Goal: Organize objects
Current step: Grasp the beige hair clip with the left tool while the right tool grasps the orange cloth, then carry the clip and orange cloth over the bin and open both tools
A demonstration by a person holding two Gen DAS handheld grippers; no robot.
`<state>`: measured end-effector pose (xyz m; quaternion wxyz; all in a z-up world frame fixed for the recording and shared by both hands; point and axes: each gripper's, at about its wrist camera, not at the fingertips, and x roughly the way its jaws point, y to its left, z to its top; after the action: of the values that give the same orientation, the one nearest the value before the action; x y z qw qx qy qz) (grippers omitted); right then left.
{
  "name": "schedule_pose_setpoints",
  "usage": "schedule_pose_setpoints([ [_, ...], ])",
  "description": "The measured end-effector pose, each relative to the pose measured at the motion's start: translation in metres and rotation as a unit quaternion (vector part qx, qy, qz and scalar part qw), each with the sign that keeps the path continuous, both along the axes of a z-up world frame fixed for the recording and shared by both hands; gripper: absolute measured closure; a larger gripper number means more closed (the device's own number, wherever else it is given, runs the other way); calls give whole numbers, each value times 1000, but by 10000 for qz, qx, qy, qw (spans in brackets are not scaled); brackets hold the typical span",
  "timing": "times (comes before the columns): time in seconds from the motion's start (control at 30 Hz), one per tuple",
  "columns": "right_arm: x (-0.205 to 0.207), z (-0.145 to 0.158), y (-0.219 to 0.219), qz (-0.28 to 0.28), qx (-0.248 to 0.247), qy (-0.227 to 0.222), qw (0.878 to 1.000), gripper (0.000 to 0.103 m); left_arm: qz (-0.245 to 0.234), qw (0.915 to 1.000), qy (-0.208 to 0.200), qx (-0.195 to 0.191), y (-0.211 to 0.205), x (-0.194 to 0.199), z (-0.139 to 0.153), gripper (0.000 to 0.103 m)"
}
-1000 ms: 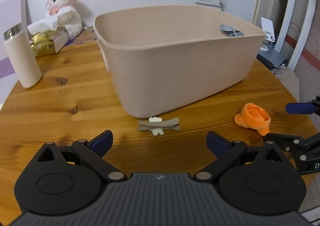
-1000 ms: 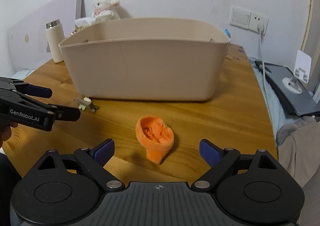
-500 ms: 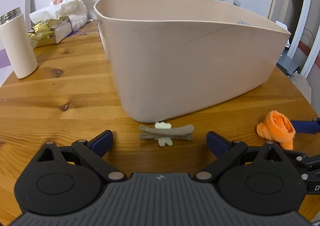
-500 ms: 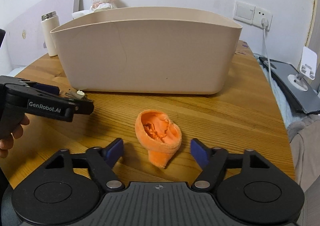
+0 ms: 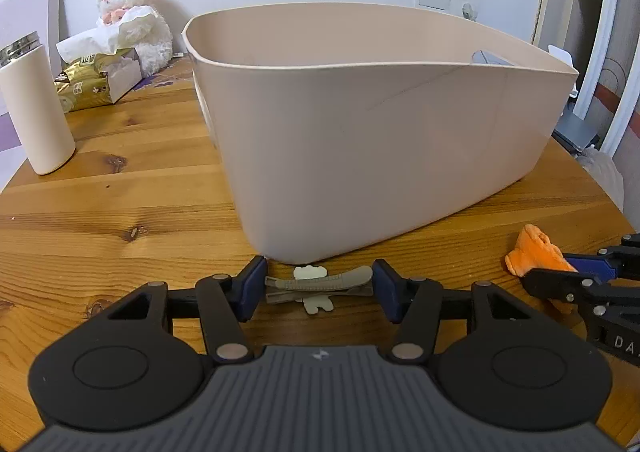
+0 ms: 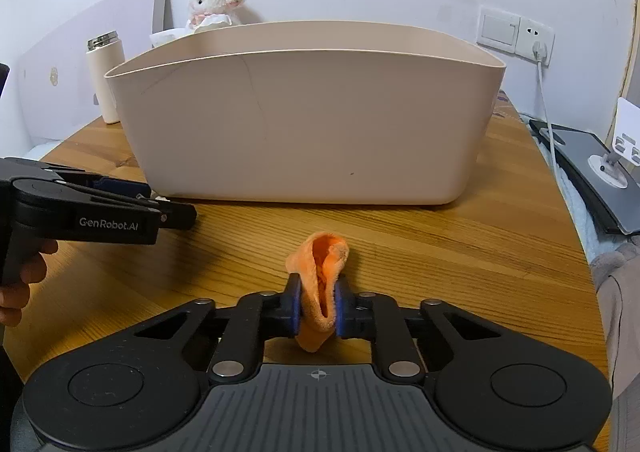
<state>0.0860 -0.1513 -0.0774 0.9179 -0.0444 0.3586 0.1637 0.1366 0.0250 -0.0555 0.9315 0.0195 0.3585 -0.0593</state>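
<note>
Two grippers are low over the wooden table (image 5: pixel 120 211), both in front of the beige plastic bin (image 5: pixel 380 139). The left gripper (image 5: pixel 318 288) has its blue pads at the two ends of the grey hair clip (image 5: pixel 320 286), which lies flat on the table just beside the bin's near wall; the pads appear to touch the clip ends, so the jaws are closed most of the way on it. The right gripper (image 6: pixel 317 306) is closed tightly on the orange cloth piece (image 6: pixel 322 272), squeezing its lower part between the blue pads, with the cloth near the table surface. A white bottle (image 5: pixel 36 111), a tissue box (image 5: pixel 96 81) and a plush lamb (image 5: pixel 134 15) stand at the far left of the table.
</note>
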Motion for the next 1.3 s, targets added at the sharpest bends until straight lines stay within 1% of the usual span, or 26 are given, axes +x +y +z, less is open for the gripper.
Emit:
schedule_pose_setpoints([
  [0.2, -10, 8, 1, 45, 4, -104, 9999, 91, 50, 9999, 127, -91, 2, -8, 4, 44],
  [0.37, -21, 26, -1, 44, -1, -335, 9994, 91, 33, 9999, 29, -103, 6, -19, 17, 44],
  [0.47, -25, 38, -2, 20, -75, -498, 9987, 91, 80, 9999, -124, -14, 8, -26, 29, 44],
  [0.63, -32, 58, -10, -44, -61, -732, 9973, 91, 36, 9992, -397, -47, 15, -39, 55, 44],
  [0.87, -27, 92, -13, -174, -26, -1174, 9929, 91, -23, 9953, -967, -92, 17, -50, 99, 44],
  [1.0, -18, 113, -13, -257, 19, -1439, 9893, 91, -57, 9920, -1257, 55, 14, -43, 120, 44],
  [1.1, -8, 125, -11, -328, 74, -1587, 9868, 91, -42, 9908, -1348, 110, 13, -31, 131, 44],
  [1.2, 6, 133, -8, -430, 187, -1643, 9853, 91, 33, 9903, -1381, 173, 10, -13, 134, 44],
  [1.3, 20, 135, -2, -487, 219, -1635, 9851, 91, 126, 9888, -1447, 330, 6, 5, 132, 44],
])
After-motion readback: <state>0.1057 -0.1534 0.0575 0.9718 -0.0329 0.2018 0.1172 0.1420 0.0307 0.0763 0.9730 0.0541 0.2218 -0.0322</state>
